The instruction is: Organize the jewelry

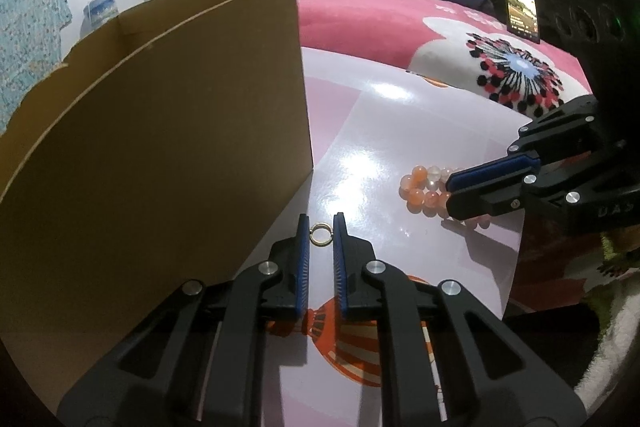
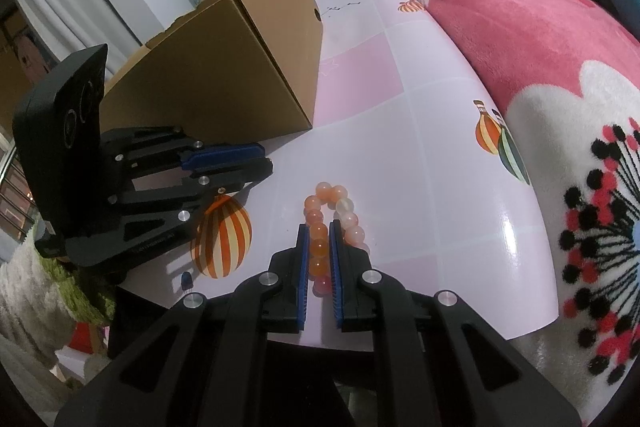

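Gold ring pinched in left claw beside cardboard box, right claw gripping bead bracelet.

A glossy pink-and-white checked board lies on the bed, its right edge against a pink flowered plush blanket. On the board's left part stands an open brown cardboard box. Just beside the box's near corner, to its right, a small gold metal ring lies on the board, between the left gripper's fingertips. Further right lies a bracelet of round peach beads, with one strand between the right gripper's fingers. A lit phone stands behind on the blanket.
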Demonstrator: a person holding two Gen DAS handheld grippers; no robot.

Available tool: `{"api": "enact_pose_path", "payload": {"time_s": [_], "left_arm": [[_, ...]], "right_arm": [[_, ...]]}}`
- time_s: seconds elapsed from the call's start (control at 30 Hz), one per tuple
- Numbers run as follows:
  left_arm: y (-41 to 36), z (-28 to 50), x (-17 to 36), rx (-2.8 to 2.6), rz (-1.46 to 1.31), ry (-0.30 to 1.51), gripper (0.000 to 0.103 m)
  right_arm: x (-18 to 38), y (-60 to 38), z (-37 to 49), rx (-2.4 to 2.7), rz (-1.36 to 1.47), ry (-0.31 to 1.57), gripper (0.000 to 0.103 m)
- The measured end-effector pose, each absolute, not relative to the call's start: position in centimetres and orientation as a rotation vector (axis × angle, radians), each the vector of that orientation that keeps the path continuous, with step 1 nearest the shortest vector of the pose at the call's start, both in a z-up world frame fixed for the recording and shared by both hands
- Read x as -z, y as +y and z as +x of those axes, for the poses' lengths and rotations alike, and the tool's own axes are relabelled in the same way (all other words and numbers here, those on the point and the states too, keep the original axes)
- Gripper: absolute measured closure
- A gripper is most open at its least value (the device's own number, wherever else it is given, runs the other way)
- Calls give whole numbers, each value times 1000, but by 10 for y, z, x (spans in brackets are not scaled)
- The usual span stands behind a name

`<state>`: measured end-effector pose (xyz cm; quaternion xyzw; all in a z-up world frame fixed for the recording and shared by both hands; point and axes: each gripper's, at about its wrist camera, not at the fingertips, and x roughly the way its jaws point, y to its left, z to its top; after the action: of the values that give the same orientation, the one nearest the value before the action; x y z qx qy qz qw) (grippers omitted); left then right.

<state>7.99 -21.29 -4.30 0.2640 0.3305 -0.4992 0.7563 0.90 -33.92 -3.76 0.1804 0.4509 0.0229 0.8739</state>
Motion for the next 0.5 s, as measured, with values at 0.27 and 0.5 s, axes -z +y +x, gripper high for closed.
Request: {"api": "enact_pose_path", "payload": {"time_s": [0.27,0.5], "left_arm": [[-214,76,43,1071,562,716,92],[-209,73,42,1064,554,720,93]], "right_arm": [[38,-341,8,-50,392,934,93],[33,-339,4,-44,376,904,93]]}}
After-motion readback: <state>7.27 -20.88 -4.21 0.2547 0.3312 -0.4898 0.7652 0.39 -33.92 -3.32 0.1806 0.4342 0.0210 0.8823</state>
